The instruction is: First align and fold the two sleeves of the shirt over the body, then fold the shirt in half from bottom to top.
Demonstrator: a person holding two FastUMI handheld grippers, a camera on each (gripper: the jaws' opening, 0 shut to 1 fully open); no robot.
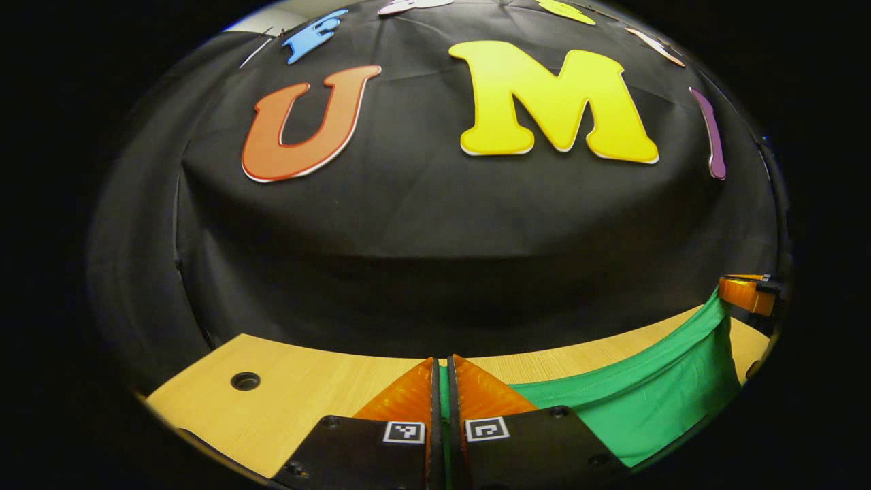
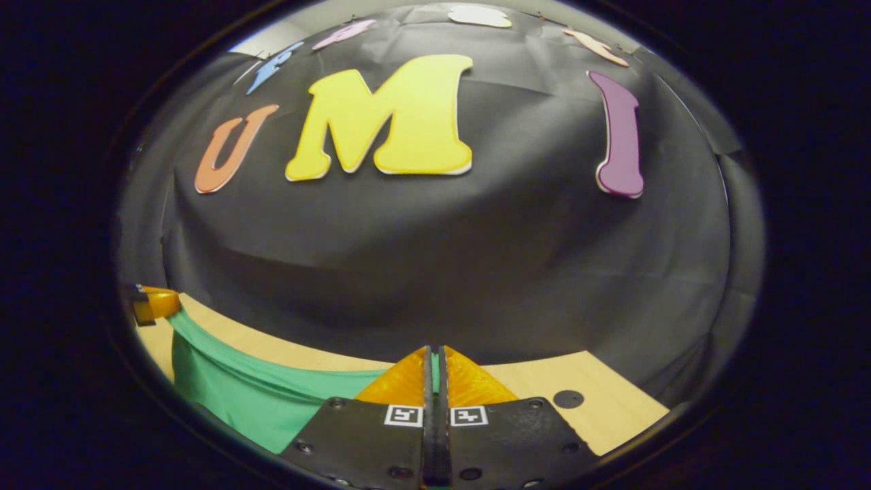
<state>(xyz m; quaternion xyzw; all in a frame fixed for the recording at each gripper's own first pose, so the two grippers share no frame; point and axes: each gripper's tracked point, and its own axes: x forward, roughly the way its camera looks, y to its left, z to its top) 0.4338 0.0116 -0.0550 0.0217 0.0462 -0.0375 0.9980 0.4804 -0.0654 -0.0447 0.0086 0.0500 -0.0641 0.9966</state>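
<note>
Green shirt (image 1: 653,395): edge pinched between the left gripper's closed jaws, cloth stretched taut rightward above the table. Likewise clamped in the right gripper's jaws, trailing left.

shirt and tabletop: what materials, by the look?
Shirt: thin green woven or knit cloth, matte; it sags and creases between the left gripper and right gripper, with a stitched hem. Table: pale wood or wood-look laminate, smooth, faint grain.
</note>
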